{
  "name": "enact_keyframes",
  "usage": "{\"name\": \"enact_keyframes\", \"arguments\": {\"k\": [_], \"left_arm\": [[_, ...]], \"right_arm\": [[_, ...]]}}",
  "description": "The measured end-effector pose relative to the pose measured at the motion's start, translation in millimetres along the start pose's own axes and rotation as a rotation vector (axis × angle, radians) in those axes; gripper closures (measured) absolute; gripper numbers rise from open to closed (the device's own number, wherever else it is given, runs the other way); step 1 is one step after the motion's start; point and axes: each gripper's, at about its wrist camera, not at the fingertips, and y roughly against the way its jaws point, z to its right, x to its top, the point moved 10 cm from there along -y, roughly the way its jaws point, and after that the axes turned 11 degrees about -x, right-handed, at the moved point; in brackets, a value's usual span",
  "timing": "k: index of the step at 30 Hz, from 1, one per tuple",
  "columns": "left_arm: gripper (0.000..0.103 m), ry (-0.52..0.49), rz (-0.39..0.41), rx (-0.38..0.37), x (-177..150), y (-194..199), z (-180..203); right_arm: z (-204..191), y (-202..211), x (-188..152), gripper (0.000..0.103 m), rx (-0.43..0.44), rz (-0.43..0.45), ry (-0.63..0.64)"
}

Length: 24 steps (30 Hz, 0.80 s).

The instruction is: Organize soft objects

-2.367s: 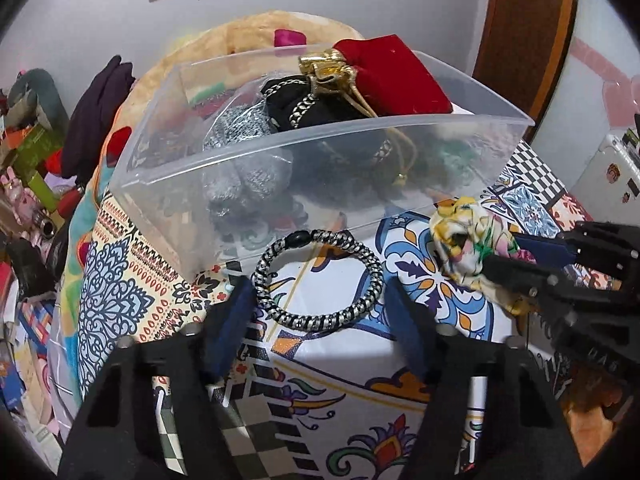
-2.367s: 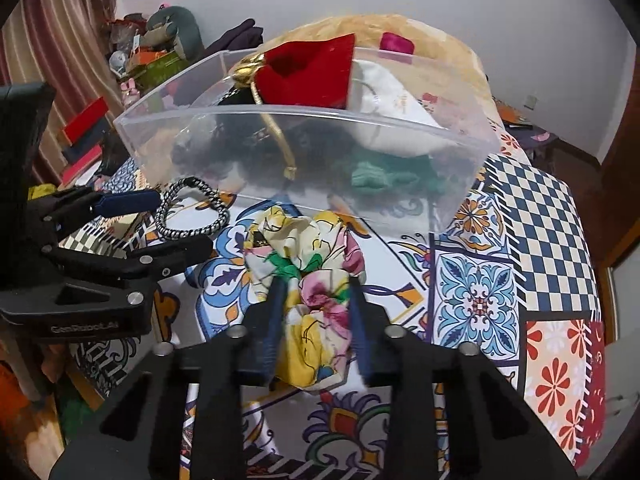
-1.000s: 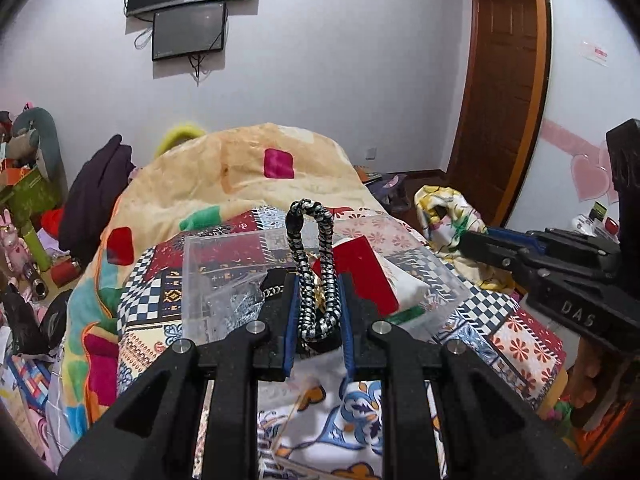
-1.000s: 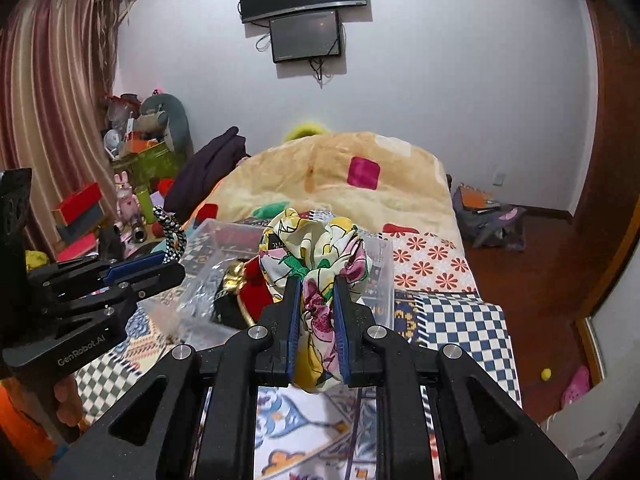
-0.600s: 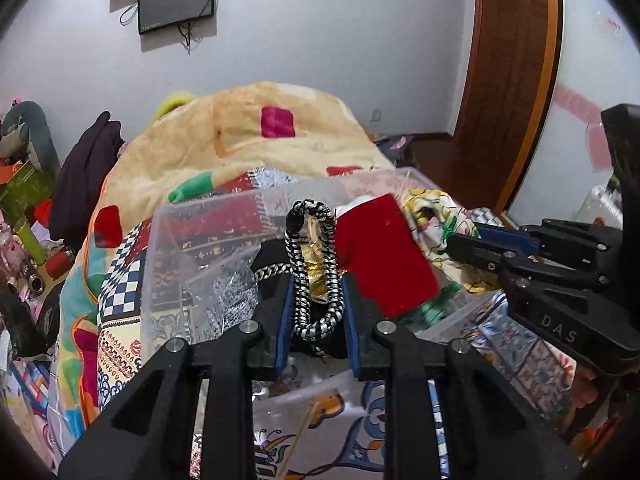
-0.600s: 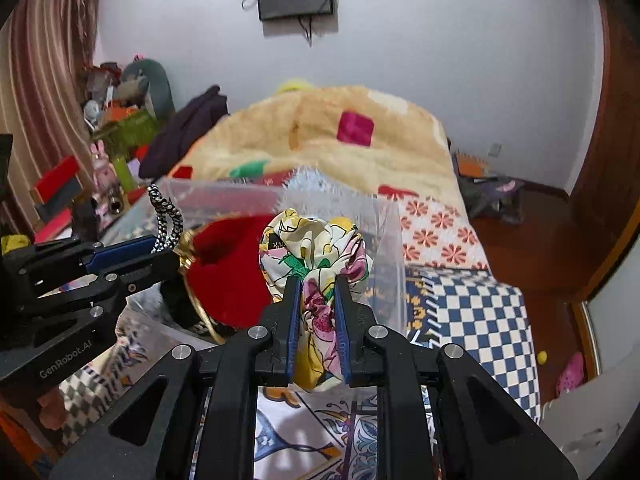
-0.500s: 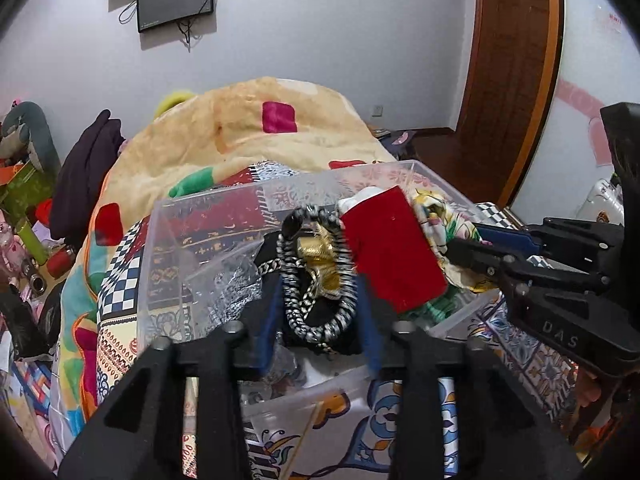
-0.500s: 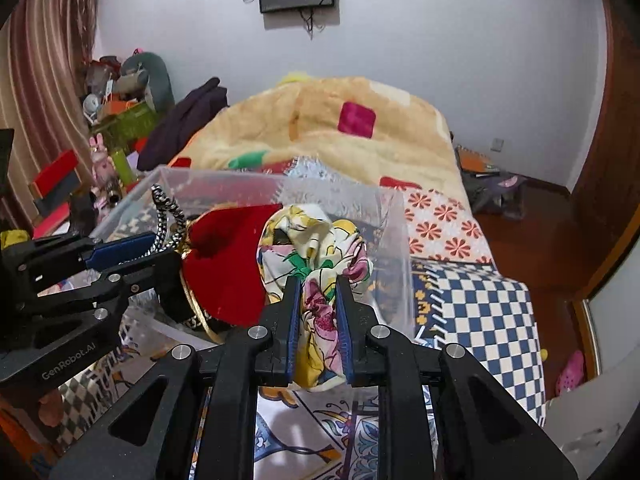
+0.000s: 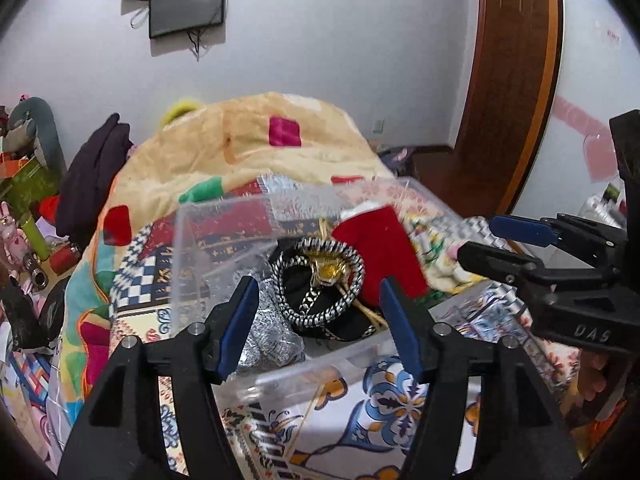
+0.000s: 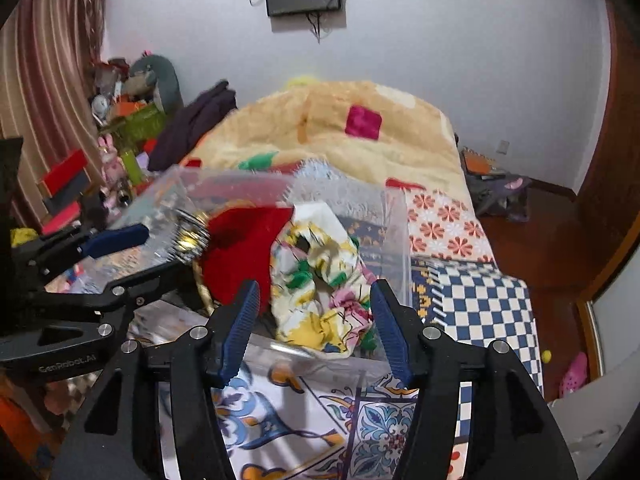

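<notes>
A clear plastic bin (image 9: 188, 248) stands on the patterned cloth. My left gripper (image 9: 318, 324) is open just above its near rim. The black-and-white braided band (image 9: 318, 280) lies loose in the bin on dark items, next to a red pouch (image 9: 380, 248). My right gripper (image 10: 314, 330) is open over the bin's right part (image 10: 396, 216). The floral scrunchie (image 10: 320, 280) lies free between its fingers, resting in the bin beside the red pouch (image 10: 240, 248). Each gripper shows in the other's view.
A silver glittery item (image 9: 268, 332) lies in the bin's left part. The patterned tablecloth (image 9: 360, 420) covers the table. A bed with a yellow blanket (image 9: 248, 152) stands behind. Clutter fills the left side of the room (image 10: 120, 128). A wooden door (image 9: 512, 80) is at right.
Both grippers carried their items from the table over the bin and opened. The braided band and the floral scrunchie dropped free into the bin.
</notes>
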Motion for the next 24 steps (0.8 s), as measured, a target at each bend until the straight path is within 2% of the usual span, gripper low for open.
{"name": "enact_keyframes", "arguments": {"k": [7, 10, 12, 18, 22, 24], "left_arm": [[0.038, 0.026, 0.149, -0.047, 22.8, 67.9, 15.2], [0.031, 0.002, 0.208, -0.031, 28.4, 95.2, 24.5], [0.022, -0.012, 0.247, -0.026, 30.4, 112.3, 32.0], [0.005, -0.028, 0.323, -0.008, 29.1, 149.1, 48.7], [0.002, -0.027, 0.350, -0.011, 27.4, 162.3, 54.3], [0.001, -0.028, 0.358, -0.009, 26.1, 166.3, 55.8]], "right_arm": [[-3.2, 65.3, 26.2, 0.049, 0.024, 0.154, -0.016], [-4.2, 97.5, 33.3, 0.049, 0.038, 0.222, -0.029], [-6.3, 112.4, 35.4, 0.048, 0.044, 0.251, -0.037], [-8.4, 146.6, 36.7, 0.030, 0.037, 0.336, -0.049], [-7.8, 160.0, 36.6, 0.017, 0.010, 0.383, -0.054], [-8.1, 162.8, 36.7, 0.015, 0.003, 0.395, -0.053]]}}
